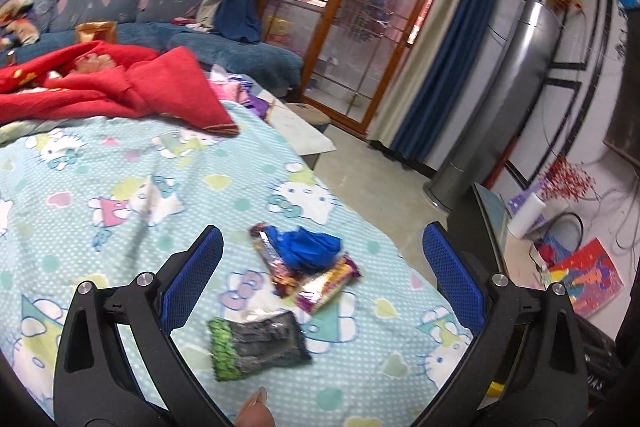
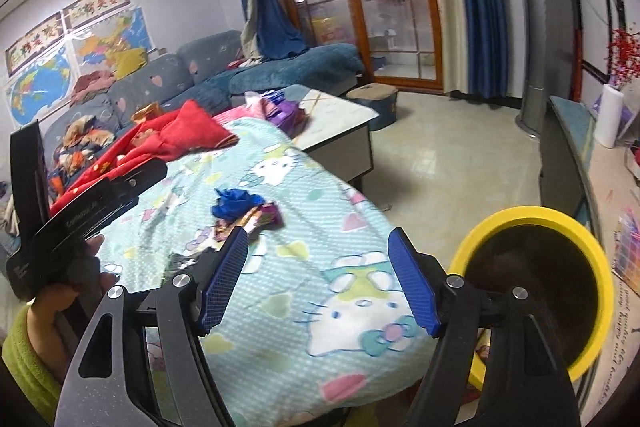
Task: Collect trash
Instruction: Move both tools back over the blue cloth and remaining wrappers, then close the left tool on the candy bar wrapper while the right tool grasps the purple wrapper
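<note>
1. Trash sits on the patterned sheet (image 1: 120,187): dark wrapper (image 1: 258,341) nearest, purple wrappers (image 1: 316,283) and blue crumple (image 1: 310,247) just beyond.
2. Left gripper (image 1: 322,279) is wide, empty; dark wrapper lies between its jaws, ahead and below, long axis roughly across them. Left is the nearer hand.
3. Right gripper (image 2: 320,279) is wide, empty, over bare sheet, trash up-left.
4. Yellow bin (image 2: 560,291) is off the sheet's right edge; open floor (image 2: 460,155) beyond.

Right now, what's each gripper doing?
Left gripper: open, holding nothing, above the wrappers.
Right gripper: open, empty, above the bedsheet.
</note>
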The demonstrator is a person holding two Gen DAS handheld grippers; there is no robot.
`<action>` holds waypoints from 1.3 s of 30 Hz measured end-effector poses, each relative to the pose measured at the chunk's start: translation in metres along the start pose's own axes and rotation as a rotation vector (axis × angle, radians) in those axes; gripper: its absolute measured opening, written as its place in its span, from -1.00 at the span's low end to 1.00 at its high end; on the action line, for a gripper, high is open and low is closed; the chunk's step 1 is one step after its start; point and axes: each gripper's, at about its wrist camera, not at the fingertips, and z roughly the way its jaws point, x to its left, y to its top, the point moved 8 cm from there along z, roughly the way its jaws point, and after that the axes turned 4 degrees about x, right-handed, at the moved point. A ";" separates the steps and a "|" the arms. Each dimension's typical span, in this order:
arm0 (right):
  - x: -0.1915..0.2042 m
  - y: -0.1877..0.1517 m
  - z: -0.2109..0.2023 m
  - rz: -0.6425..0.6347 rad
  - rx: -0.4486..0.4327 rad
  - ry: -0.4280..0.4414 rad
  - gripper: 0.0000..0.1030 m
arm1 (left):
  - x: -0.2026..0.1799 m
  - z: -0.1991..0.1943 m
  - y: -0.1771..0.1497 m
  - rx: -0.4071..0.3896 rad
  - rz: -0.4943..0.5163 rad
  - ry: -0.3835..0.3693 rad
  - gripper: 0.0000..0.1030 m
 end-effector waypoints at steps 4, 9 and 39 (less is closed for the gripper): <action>0.015 0.002 0.020 -0.013 0.026 0.027 0.36 | 0.020 0.004 0.005 0.000 -0.040 0.034 0.78; 0.024 0.000 0.048 -0.005 0.083 0.046 0.36 | 0.043 0.011 0.011 0.010 -0.091 0.052 0.78; 0.060 -0.014 0.165 -0.005 0.331 0.117 0.01 | 0.069 0.126 -0.015 0.335 -0.374 -0.131 -0.34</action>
